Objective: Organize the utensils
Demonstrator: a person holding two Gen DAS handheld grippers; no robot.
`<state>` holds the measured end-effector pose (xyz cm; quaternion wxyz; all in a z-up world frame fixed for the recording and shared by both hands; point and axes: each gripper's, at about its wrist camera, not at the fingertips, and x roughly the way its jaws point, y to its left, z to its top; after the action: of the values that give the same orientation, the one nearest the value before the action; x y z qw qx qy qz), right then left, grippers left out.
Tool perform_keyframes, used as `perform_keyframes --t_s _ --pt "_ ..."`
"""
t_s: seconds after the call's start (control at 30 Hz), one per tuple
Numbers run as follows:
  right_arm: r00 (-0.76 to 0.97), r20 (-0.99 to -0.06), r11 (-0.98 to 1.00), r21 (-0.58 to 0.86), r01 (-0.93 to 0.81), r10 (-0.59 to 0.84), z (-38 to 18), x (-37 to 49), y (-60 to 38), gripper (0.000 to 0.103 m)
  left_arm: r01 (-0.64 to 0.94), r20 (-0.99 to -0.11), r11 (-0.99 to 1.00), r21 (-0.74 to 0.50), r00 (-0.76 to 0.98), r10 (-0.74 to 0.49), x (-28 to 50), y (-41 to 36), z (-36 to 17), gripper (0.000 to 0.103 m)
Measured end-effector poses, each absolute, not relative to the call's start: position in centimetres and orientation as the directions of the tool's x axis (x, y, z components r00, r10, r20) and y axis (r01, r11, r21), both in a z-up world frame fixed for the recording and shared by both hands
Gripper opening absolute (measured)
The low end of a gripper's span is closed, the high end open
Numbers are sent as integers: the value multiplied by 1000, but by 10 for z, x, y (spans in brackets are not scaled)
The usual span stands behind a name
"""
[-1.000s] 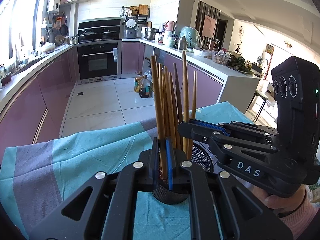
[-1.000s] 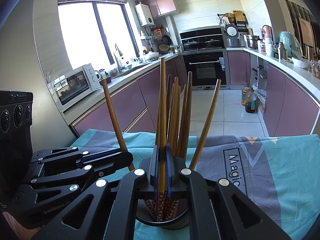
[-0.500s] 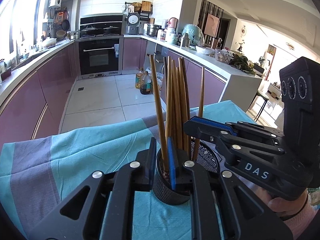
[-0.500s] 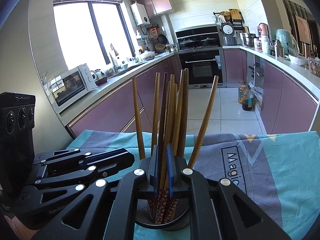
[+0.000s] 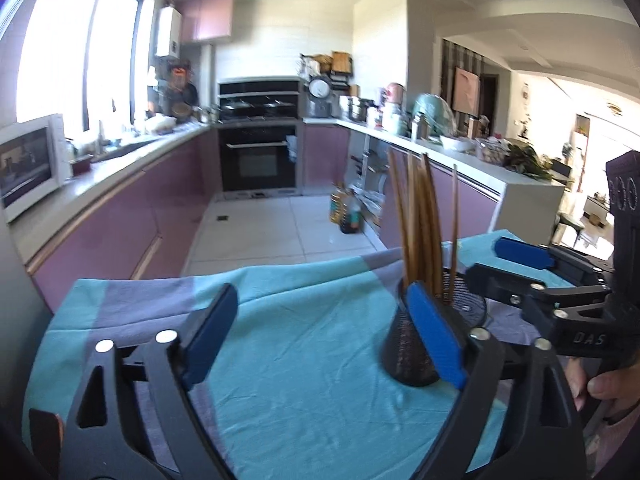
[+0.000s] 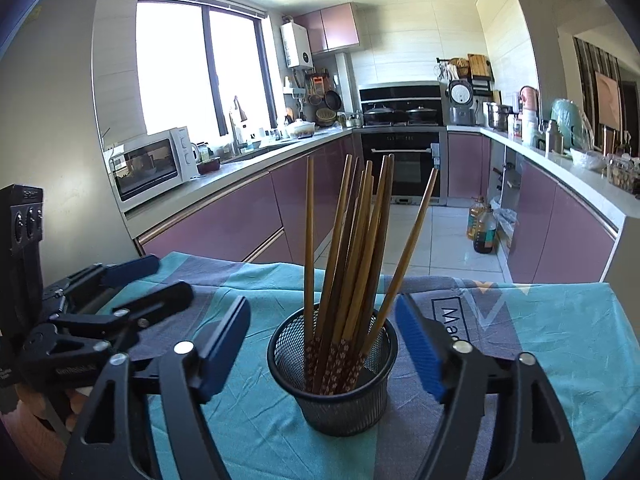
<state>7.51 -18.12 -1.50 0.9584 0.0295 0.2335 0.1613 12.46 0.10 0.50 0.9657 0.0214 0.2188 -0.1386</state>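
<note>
A black mesh cup [image 6: 334,376] stands on the teal cloth and holds several brown chopsticks [image 6: 352,248] upright. My right gripper [image 6: 328,348] is open and empty, its blue pads on either side of the cup. My left gripper [image 5: 320,344] is open and empty, to the left of the cup [image 5: 412,344], whose chopsticks [image 5: 420,220] show in the left wrist view. The left gripper also shows in the right wrist view [image 6: 132,292], at the left. The right gripper shows at the right of the left wrist view [image 5: 532,264].
The teal and grey tablecloth [image 5: 304,320] covers the table. Its far edge drops to the kitchen floor [image 5: 272,228]. Purple cabinets, an oven [image 6: 404,160] and a microwave [image 6: 148,164] stand far behind.
Both grippers have opened and let go of the chopsticks, which now stand in the cup. Both have drawn back, the left one to the left.
</note>
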Motion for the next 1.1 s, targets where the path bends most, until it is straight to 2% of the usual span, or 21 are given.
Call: perform_keyframes --t_s 0.03,0.2,0.47,1.1 --pt "846 -431 949 121 -290 313 -16 71 -180 85 262 -416 965 -15 876 -245 120 4 5 94" --pt "873 -395 958 97 -270 286 -19 53 -175 96 185 -372 983 -11 911 -176 98 34 5 97" --pt "895 -357 963 72 -258 266 -21 34 -169 96 118 -337 993 -6 935 -113 52 69 -5 97" --pt "922 -297 969 70 -238 248 -21 7 -163 96 68 -256 998 5 965 -65 1 72 2 97"
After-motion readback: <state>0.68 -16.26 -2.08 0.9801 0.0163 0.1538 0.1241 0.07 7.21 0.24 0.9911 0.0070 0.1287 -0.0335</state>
